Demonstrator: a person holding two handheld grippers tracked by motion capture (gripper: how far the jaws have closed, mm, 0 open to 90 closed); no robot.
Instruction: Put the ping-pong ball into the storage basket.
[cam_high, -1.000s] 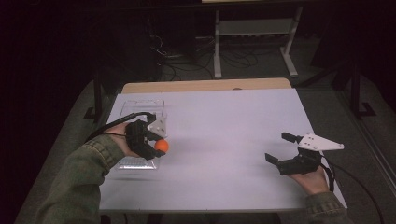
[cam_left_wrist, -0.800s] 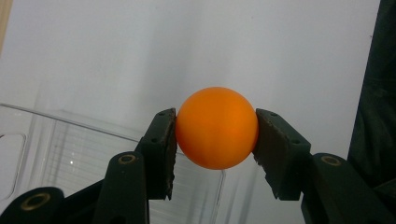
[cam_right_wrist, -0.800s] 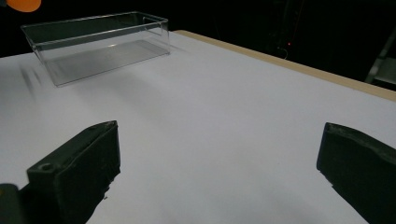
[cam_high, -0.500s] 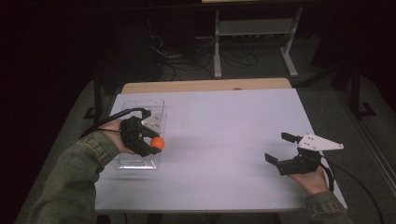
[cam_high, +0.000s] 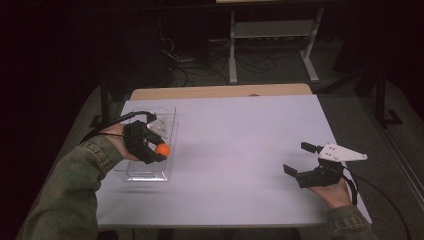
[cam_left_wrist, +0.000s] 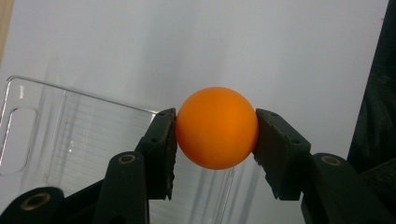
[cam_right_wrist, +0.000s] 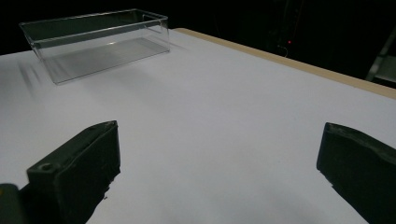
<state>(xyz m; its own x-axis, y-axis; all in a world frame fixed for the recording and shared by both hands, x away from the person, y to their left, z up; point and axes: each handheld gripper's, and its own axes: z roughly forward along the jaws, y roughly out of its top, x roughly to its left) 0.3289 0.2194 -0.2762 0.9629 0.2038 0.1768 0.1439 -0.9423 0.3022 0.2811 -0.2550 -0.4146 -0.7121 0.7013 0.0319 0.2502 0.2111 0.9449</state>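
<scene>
The left gripper pinches a small round orange ball between its two black jaws, one jaw on each side. Being a sphere, the ball has no long axis or pointing direction. It hangs above the right long edge of a clear rectangular plastic box on the left part of the white table; the box's long axis runs away from the person. The right gripper rests well apart near the table's right edge, jaws spread wide, holding nothing
</scene>
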